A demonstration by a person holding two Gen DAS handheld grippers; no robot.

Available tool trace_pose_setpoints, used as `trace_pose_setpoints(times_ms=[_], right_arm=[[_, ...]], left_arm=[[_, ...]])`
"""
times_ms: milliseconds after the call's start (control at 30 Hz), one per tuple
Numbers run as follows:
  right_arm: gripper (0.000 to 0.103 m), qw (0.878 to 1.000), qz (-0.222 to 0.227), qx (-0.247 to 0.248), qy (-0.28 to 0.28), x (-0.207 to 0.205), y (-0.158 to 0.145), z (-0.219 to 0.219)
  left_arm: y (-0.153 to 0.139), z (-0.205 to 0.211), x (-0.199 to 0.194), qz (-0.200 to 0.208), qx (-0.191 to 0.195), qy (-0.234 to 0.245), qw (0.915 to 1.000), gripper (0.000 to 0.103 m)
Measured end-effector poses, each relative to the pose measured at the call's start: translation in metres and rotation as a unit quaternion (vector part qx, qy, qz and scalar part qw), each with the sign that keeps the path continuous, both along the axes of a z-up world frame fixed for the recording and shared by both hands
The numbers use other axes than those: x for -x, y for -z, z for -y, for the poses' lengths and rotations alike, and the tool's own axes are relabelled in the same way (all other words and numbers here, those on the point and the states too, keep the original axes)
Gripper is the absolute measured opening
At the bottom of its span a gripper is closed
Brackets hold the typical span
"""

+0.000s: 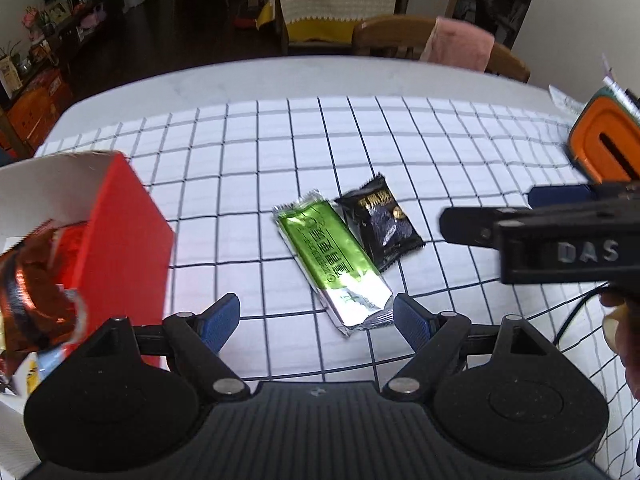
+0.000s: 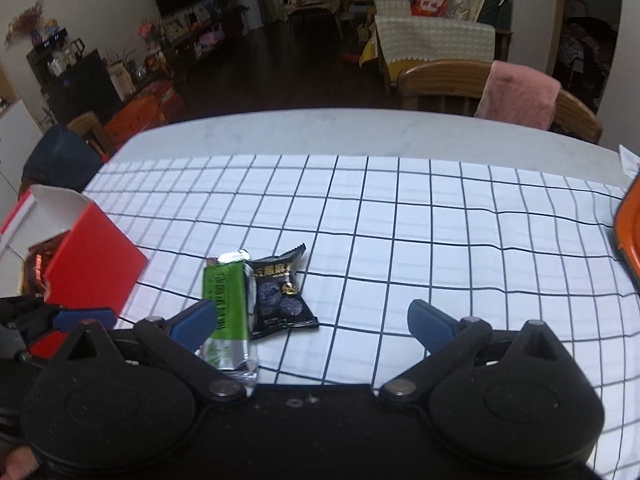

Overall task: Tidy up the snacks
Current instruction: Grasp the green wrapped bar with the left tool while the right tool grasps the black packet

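Left gripper (image 1: 316, 320), blue-padded jaws spread wide with nothing between them, poised above the near end of the long green foil snack wrapper (image 1: 330, 254); right gripper (image 2: 312, 322), jaws likewise spread wide and empty, aimed at the cloth just right of the two snacks.

The green wrapper lies flat on the white cloth with a dark grid (image 1: 280, 152), its silver crimped end nearest the left gripper. Touching its far right edge lies the small black foil snack packet with gold lettering (image 1: 380, 226), also flat. In the right wrist view the green wrapper (image 2: 228, 312) passes partly beneath that gripper's left finger, with the black packet (image 2: 280, 296) just beside it.

Handling, as judged: both packets are probably light, thin and soft-walled, with slick foil surfaces that crinkle and may slide between pads. The contents of the black packet look like round biscuits and may crack under a hard squeeze. The long wrapper is best taken across its narrow width near the middle; a hold on the crimped end alone would let it droop. As each lies flat, one pad must get under an edge.

To the left stands an open red cardboard box with a white inside (image 1: 120, 240), wrapped snacks already showing in it; the likely destination.
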State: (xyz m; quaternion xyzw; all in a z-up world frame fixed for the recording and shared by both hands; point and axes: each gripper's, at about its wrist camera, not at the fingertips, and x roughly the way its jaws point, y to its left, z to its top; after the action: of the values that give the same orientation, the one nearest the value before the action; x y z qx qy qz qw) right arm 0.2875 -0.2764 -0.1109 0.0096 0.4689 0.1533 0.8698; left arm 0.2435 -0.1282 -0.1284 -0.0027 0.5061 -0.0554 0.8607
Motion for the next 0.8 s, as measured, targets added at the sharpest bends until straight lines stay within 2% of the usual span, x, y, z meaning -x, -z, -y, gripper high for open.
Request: trace_pose_setpoints(times_ms=[400, 533, 800], right_arm=[[0.085, 0.999, -0.039, 0.01, -0.026, -0.039, 0.039, -0.025], [0.078, 0.998, -0.049, 0.011, -0.036, -0.048, 0.047, -0.035], [0.06, 0.997, -0.055, 0.022, -0.043, -0.054, 0.058, -0.04]], left_arm=[[0.028, 0.019, -0.027, -0.023, 0.007, -0.013, 0.9996, 0.084], [0.035, 0.025, -0.037, -0.029, -0.005, -0.014, 0.9995, 0.084], [0.049, 0.026, -0.054, -0.039, -0.008, -0.02, 0.999, 0.084]])
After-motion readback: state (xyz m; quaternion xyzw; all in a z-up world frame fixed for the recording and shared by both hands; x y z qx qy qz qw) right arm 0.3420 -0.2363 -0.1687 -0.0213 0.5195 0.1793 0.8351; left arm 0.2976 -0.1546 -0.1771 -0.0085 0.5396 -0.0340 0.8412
